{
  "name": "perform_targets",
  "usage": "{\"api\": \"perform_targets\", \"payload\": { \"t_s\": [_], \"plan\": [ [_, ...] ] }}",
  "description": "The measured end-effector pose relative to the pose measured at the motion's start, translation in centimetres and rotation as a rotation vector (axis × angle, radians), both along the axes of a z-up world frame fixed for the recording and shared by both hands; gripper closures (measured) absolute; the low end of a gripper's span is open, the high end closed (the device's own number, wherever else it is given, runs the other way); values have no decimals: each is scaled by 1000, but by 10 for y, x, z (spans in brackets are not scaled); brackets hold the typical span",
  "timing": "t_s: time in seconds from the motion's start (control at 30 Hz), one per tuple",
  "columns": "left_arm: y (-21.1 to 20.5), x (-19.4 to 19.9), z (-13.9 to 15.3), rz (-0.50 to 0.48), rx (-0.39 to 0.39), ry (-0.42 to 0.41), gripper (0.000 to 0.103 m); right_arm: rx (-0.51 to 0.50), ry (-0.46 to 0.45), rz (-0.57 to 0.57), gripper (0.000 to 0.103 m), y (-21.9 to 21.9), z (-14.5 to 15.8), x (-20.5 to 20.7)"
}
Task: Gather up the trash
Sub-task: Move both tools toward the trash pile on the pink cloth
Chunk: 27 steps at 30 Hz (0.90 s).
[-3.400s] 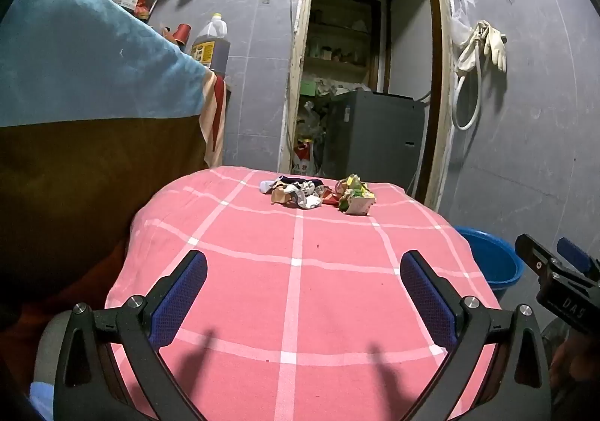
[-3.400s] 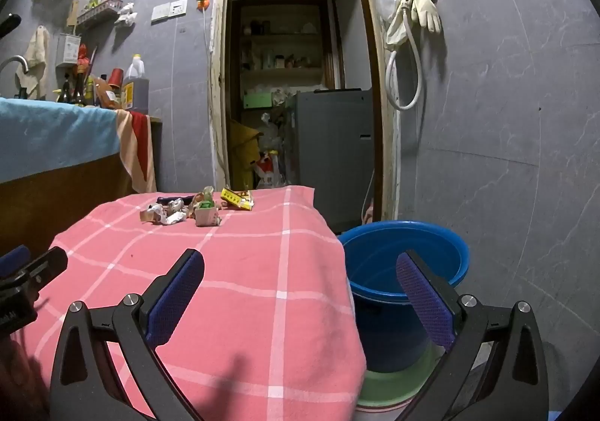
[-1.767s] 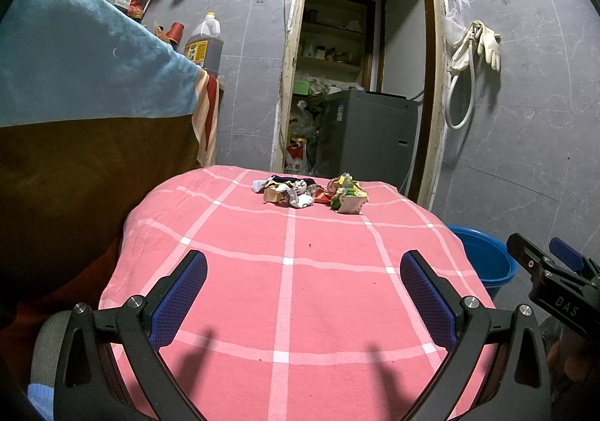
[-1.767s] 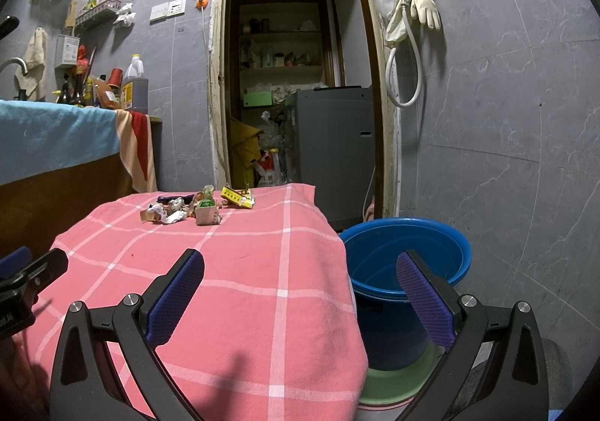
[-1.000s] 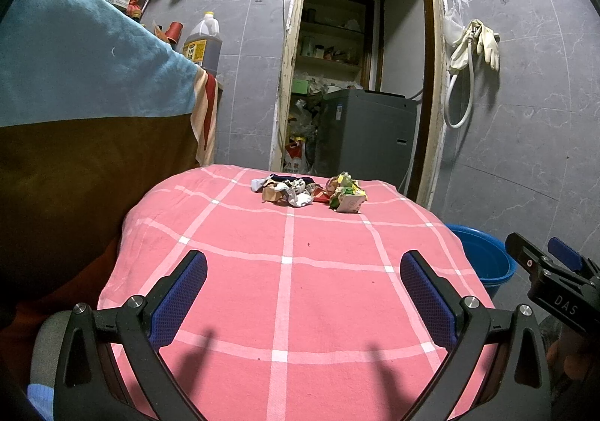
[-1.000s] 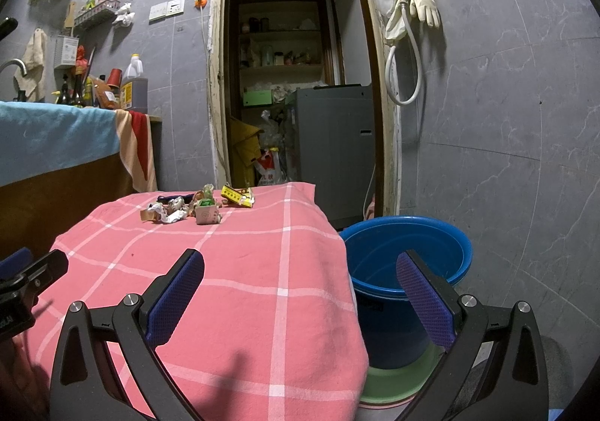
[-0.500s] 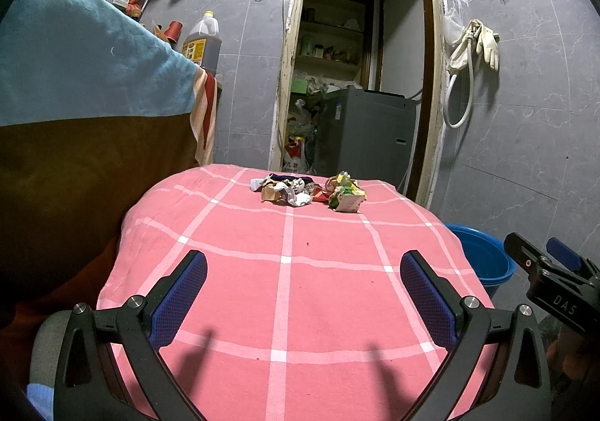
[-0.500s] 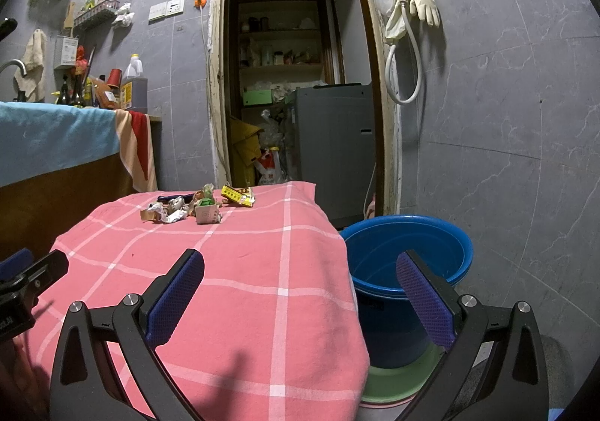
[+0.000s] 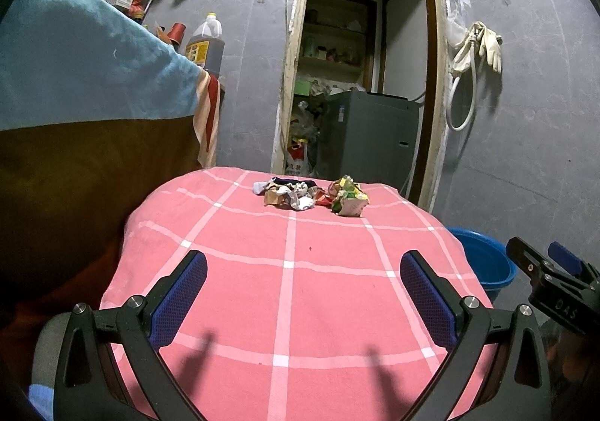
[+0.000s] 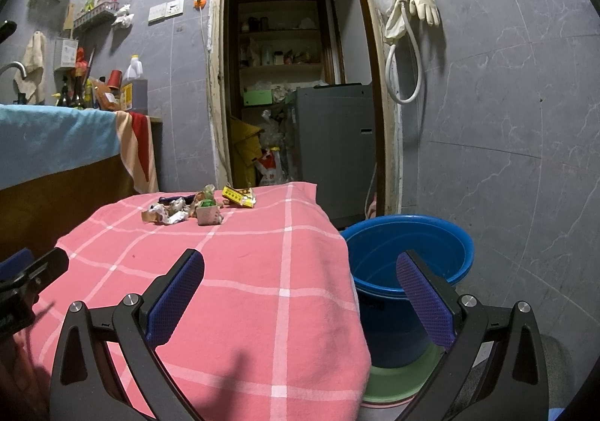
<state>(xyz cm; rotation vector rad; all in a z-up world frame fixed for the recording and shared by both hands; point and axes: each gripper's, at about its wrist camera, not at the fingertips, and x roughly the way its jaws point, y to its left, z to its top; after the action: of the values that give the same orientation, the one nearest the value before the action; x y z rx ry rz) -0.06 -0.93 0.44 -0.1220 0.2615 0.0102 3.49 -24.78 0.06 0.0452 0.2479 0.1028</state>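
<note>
While hanging low in both frames with jaws spread wide and holding nothing, pointing the left black two-finger gripper with blue pads (image 9: 303, 289) and the right black two-finger gripper with blue pads (image 10: 300, 284) over the pink checked cloth on the table (image 9: 288, 293). Lying far off near the middle of each frame, at the cloth's far end: the small heap of crumpled paper and wrapper trash (image 9: 311, 195). Sitting at the lower right in the right view, just beside the cloth's edge: the round blue plastic bucket (image 10: 408, 256).

Matt pink checked cloth (image 9: 232, 293); crumpled paper and foil trash (image 9: 311, 193); glossy blue plastic bucket (image 10: 442, 233); smooth grey wall tiles (image 10: 506, 102).
</note>
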Motion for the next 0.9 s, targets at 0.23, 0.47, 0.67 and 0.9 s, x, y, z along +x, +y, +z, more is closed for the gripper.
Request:
{"api": "perform_targets", "payload": {
  "t_s": [0.23,0.47,0.67,0.9],
  "plan": [
    [4,11,18,16,1,-36,2,15,-33,32,0,2,14,8],
    [11,36,50,30,25,-117,2,46,-136,63,0,1,44,37],
    [24,53,69,50,16,-188,2,62,-208,101,0,11,68,63],
    [37,86,77,73,32,-184,2,85,-215,173,0,22,81,101]
  ]
}}
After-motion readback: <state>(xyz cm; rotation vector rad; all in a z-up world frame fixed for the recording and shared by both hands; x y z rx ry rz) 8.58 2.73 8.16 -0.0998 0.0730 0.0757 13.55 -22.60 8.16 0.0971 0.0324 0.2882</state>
